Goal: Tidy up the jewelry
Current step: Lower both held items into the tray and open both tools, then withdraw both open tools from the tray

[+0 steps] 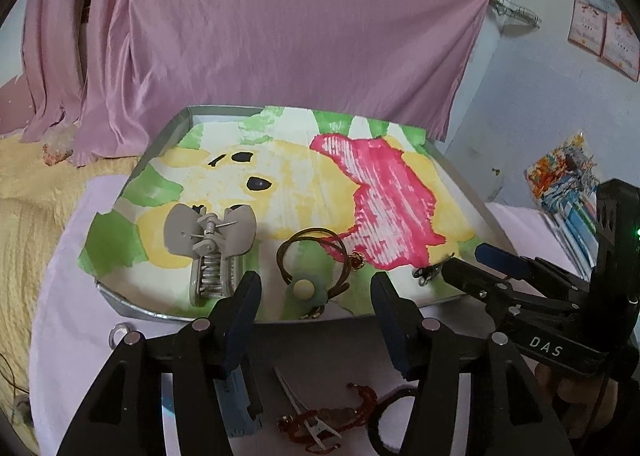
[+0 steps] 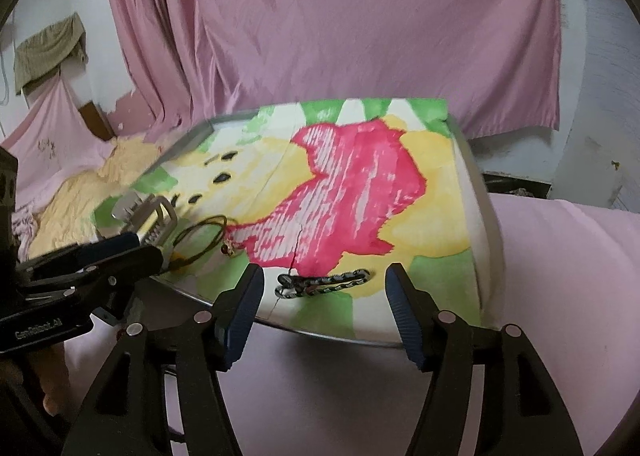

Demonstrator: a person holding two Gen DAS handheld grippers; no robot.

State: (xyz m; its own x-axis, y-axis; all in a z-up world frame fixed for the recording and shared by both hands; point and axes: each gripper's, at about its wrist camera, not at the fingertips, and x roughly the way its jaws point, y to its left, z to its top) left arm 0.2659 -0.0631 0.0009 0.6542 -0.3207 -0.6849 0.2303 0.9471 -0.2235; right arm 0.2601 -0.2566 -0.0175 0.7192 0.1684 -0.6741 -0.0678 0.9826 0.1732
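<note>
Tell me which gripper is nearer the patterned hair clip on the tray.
Right. The right gripper is open with the patterned hair clip lying just ahead between its fingers. The left gripper is open farther along the tray, facing the brown hair tie.

Home bedroom: bedspread (image 1: 24, 191), draped curtain (image 1: 256, 35)
</note>
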